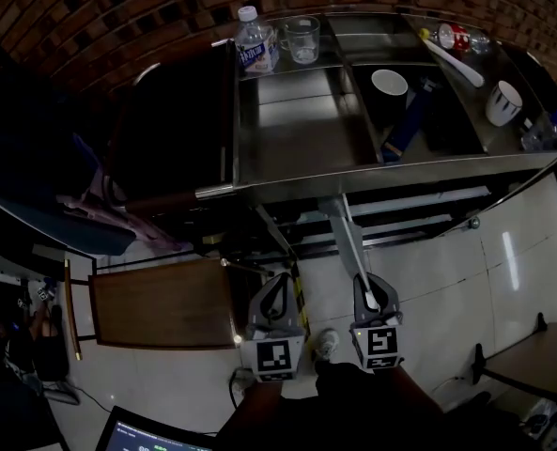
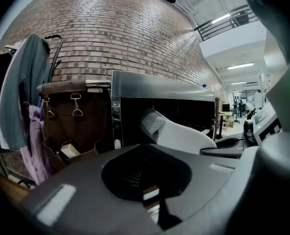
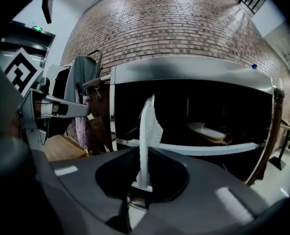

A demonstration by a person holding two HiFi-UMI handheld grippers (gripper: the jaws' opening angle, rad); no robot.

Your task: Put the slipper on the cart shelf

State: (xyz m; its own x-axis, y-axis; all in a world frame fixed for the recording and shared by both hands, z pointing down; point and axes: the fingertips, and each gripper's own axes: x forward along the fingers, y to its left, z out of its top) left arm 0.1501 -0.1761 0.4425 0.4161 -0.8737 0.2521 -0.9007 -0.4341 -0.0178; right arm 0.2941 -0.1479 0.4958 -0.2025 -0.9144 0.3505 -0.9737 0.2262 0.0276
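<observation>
A pale slipper (image 1: pixel 346 238) is held on edge in my right gripper (image 1: pixel 366 297), which is shut on its heel end. The slipper's toe points at the steel cart (image 1: pixel 297 130). In the right gripper view the slipper (image 3: pixel 145 131) rises edge-on from between the jaws, in front of the cart's dark lower opening and its shelf edge (image 3: pixel 198 150). A second pale slipper (image 3: pixel 209 131) lies on that shelf. My left gripper (image 1: pixel 282 287) hangs beside the right one, shut and holding nothing. From the left gripper view, the held slipper (image 2: pixel 176 133) shows at the right.
On the cart top stand a water bottle (image 1: pixel 255 43), a glass mug (image 1: pixel 302 38) and two white cups (image 1: pixel 389 85) (image 1: pixel 503 101). Clothes (image 1: pixel 100 209) hang at the left above a brown board (image 1: pixel 161 301). A table corner (image 1: pixel 532 360) sits at the lower right.
</observation>
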